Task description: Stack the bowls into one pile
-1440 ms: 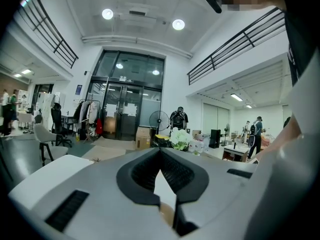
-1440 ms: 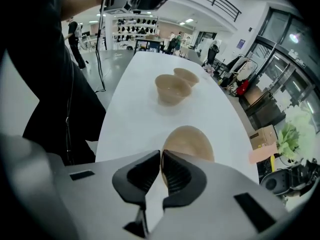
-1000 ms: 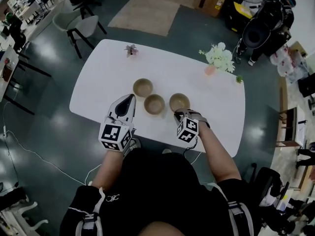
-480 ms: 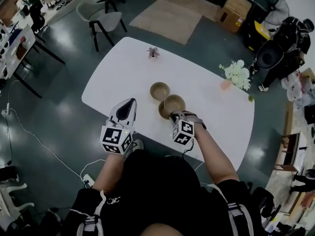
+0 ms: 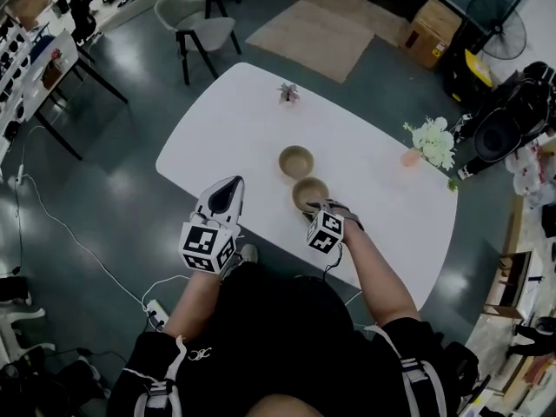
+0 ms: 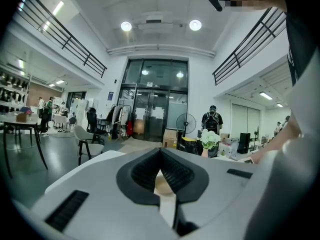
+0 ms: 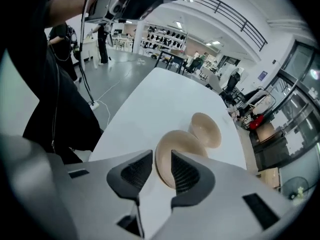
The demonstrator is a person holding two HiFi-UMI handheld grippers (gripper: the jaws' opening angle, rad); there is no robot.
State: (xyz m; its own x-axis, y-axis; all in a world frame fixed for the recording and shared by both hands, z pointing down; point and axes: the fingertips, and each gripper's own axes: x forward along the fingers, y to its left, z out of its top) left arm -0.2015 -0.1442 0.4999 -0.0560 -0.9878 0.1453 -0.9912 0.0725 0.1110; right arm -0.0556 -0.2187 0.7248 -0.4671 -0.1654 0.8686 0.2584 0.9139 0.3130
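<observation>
Opening, the right gripper's fingers straddle an empty bowl's rim

In the head view the right gripper covers the near bowl at its 5 o'clock rim, and its fingertips cannot be made out there. In the right gripper view those fingers are opening with the rim between them. They hide the bowl's 6 o'clock part, and whether another bowl sits nested under it cannot be told.

Below the left gripper's touching fingers only a tan sliver of a bowl shows. Which bowl it is cannot be told.

The person is cut off at 6 o'clock of the head view. The small plant at the table's 12 o'clock end is too small to identify.
</observation>
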